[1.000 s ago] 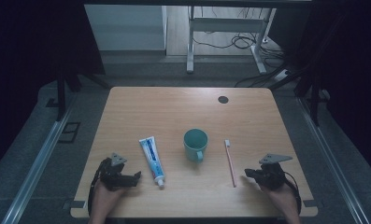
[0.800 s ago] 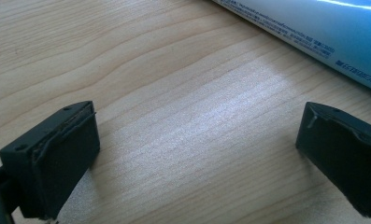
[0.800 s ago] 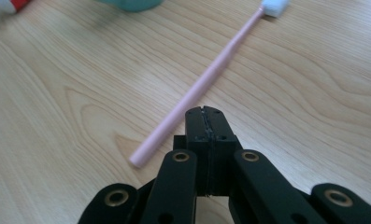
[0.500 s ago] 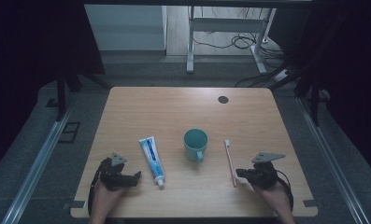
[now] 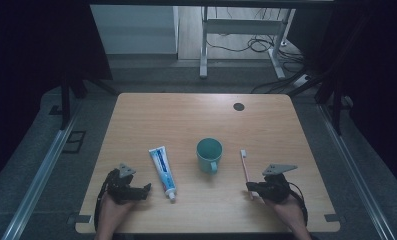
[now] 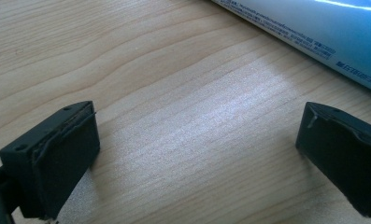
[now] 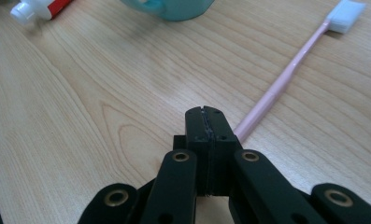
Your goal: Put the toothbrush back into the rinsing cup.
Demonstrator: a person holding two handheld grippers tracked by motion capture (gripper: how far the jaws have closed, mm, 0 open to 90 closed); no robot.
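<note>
Your right gripper [image 7: 205, 114] is closed tight w/ nothing between the pads, sitting low on the table [image 5: 186, 115] right at the handle end of the toothbrush [image 7: 286, 77]. Looks like you're lining up on the handle: jaws must open before you can take it. In the high view the right gripper [image 5: 250, 187] is touching or just beside the brush's near end; can't tell which.

Left gripper [image 6: 197, 154] is open wide, nothing held, parked on bare wood just beside the toothpaste [image 6: 309, 28]. Prob. waiting its turn, close enough to grab the tube w/o a long reach.

Toothbrush [image 5: 245, 170]: thin pink handle, white head, lying flat, head pointing away from you, to the right of the cup [image 5: 209, 154] and apart from it. Slim and low, so you'll need the pads down near the wood to pinch it.

Toothpaste [image 5: 162, 167] lies left of the cup, cap end toward you.
</note>
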